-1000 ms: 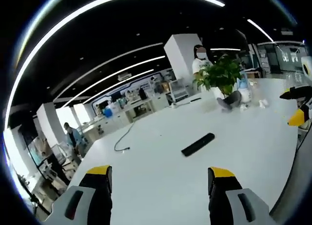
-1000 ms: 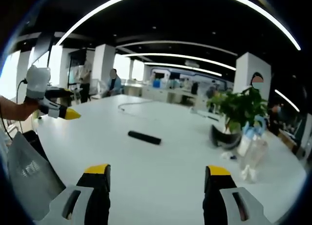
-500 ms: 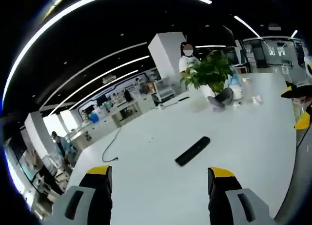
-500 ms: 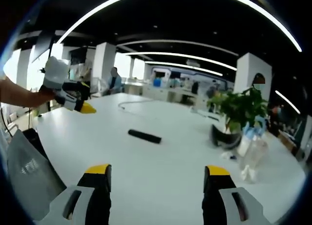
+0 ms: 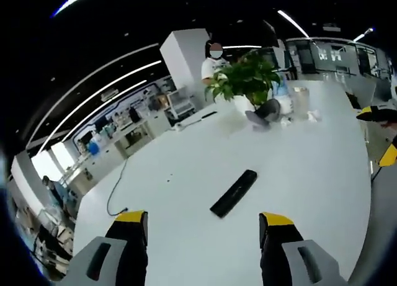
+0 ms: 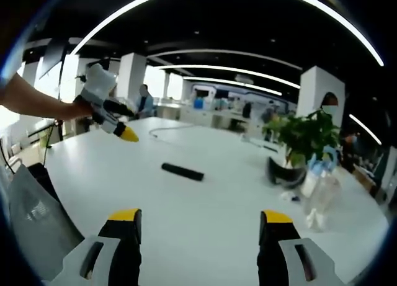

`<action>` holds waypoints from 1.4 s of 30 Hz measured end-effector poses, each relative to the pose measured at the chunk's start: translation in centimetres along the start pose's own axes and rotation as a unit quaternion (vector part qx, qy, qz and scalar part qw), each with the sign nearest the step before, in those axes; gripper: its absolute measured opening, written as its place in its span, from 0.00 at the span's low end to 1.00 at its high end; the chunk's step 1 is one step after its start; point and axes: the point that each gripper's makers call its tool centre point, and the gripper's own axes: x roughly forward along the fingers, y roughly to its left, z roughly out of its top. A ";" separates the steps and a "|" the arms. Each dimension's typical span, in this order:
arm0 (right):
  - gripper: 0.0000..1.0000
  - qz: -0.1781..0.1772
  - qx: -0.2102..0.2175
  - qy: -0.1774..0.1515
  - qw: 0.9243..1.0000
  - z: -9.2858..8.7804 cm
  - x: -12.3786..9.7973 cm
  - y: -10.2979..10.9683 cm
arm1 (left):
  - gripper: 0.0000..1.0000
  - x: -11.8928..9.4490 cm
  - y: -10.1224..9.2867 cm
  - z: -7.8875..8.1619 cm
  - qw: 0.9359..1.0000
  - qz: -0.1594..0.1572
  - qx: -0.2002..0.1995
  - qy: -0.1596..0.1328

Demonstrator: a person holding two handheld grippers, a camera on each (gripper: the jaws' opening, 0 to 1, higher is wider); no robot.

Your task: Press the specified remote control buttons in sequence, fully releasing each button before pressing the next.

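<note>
- Lying flat on the broad white desk (image 5: 186, 174) is a slim black bar-shaped remote control (image 5: 234, 192), out in the open middle of the surface with nothing touching it; in the right gripper view the same remote (image 6: 182, 171) sits well ahead of the jaws.
- The left gripper (image 5: 202, 227) hovers above the desk with its yellow-tipped jaws spread wide and nothing between them; the remote lies just beyond the tips, roughly between the two jaws in that view.
- In the right gripper view the left gripper (image 6: 122, 128) appears held in a person's hand (image 6: 69, 108) above the desk, off to the left of the remote (how its jaws stand cannot be told from this angle).
- The right gripper (image 6: 200, 227) is likewise parted and holds nothing, raised over the near part of the desk, well apart from the remote.
- A leafy green potted plant (image 6: 302, 139) in a dark pot stands farther along the desk, with clear plastic bottles (image 6: 322, 193) just beside it.
- A thin dark cable (image 5: 118, 188) trails across the desk's far side, apart from the remote.
- A person in a white top (image 5: 213, 61) stands behind the plant.
</note>
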 end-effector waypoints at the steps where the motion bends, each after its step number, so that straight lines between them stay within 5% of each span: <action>1: 0.76 0.000 -0.001 0.001 1.000 0.0 0.0 0.0 | 0.74 0.4 0.0 0.0 1.000 -0.007 -0.001 0.006; 14: 0.76 0.002 -0.010 0.008 1.000 -0.2 0.1 0.2 | 0.62 4.7 -1.7 0.5 0.991 -0.114 0.035 0.062; 20: 0.76 0.003 -0.011 0.011 1.000 -0.3 0.2 0.3 | 0.61 6.4 -2.9 0.0 0.975 -0.191 0.038 0.105; 27: 0.76 0.003 -0.014 0.019 1.000 -0.6 0.3 0.3 | 0.57 8.6 -2.2 -0.5 0.965 -0.211 0.071 0.136; 39: 0.75 0.011 -0.026 0.036 0.999 -1.2 0.5 0.8 | 0.53 11.2 -3.2 -2.9 0.928 -0.290 0.108 0.208; 42: 0.75 0.012 -0.025 0.031 0.999 -1.0 0.4 0.9 | 0.53 12.0 -3.3 -3.4 0.924 -0.290 0.130 0.211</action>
